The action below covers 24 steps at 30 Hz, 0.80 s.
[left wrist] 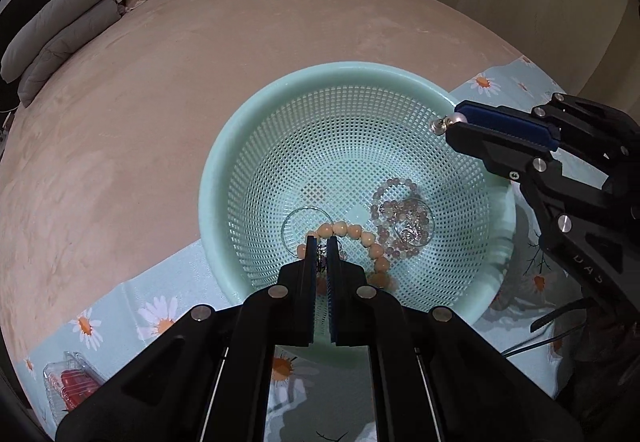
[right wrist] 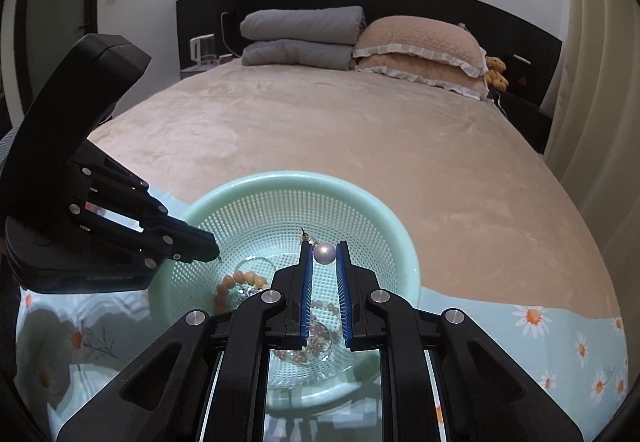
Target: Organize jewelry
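My left gripper points steeply down, its fingers nearly closed; my right gripper reaches in level, fingers narrowly apart.

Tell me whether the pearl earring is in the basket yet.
Not yet: the pearl earring is pinched in the right gripper, held above the mint basket.

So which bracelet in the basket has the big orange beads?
The peach bracelet nearest the left claw; the other bracelet has small pale pinkish beads.
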Tool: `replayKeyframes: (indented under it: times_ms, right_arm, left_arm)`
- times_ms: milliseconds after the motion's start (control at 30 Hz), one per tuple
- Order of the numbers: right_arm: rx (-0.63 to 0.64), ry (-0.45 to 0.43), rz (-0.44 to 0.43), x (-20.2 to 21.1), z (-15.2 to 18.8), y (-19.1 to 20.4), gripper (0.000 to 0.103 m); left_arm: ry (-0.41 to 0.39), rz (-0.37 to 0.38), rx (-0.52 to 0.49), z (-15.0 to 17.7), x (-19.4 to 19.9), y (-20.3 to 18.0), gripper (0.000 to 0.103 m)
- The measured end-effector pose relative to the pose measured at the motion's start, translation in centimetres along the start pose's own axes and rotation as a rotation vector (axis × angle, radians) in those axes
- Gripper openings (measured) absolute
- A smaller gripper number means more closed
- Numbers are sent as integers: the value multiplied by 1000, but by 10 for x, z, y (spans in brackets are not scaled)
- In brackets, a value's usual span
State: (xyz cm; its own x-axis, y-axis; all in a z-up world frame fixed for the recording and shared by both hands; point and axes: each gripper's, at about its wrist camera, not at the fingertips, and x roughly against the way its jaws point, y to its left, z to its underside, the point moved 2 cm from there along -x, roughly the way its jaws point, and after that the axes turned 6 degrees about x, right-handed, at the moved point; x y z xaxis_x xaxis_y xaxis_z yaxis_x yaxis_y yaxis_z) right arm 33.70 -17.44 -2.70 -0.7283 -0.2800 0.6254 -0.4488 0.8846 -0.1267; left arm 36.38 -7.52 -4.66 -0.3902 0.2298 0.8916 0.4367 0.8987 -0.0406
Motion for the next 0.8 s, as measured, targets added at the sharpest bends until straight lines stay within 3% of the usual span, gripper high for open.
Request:
replayKeyframes:
  times_ms: [267, 300, 367, 433, 500, 567, 600, 800]
  right_arm:
    - [3, 45, -9, -17, 7, 3, 12]
    - [2, 44, -2, -15, 8, 2, 13]
    - [-9, 38, 6, -9, 6, -1, 16]
    - [-23, 22, 23, 2, 5, -4, 42]
    - [-26, 1, 46, 15, 2, -5, 58]
    - [-19, -15, 70, 30, -3, -4, 63]
    - [-14, -22, 77, 37, -5, -3, 66]
    - [10, -94, 145, 96, -23, 12, 85]
  left_arm:
    - [-8, -25, -19, 4, -10, 0, 8]
    - [-17, -28, -20, 4, -7, -1, 14]
    - [-51, -48, -21, 5, 4, -1, 51]
    - [-82, -71, -16, 6, 17, 0, 59]
    - [-103, -82, -1, 8, 32, 1, 63]
    - [-148, -115, 12, 13, 52, 0, 88]
    - [-180, -140, 16, 15, 63, 0, 94]
    - [-297, -211, 15, 43, 131, -13, 97]
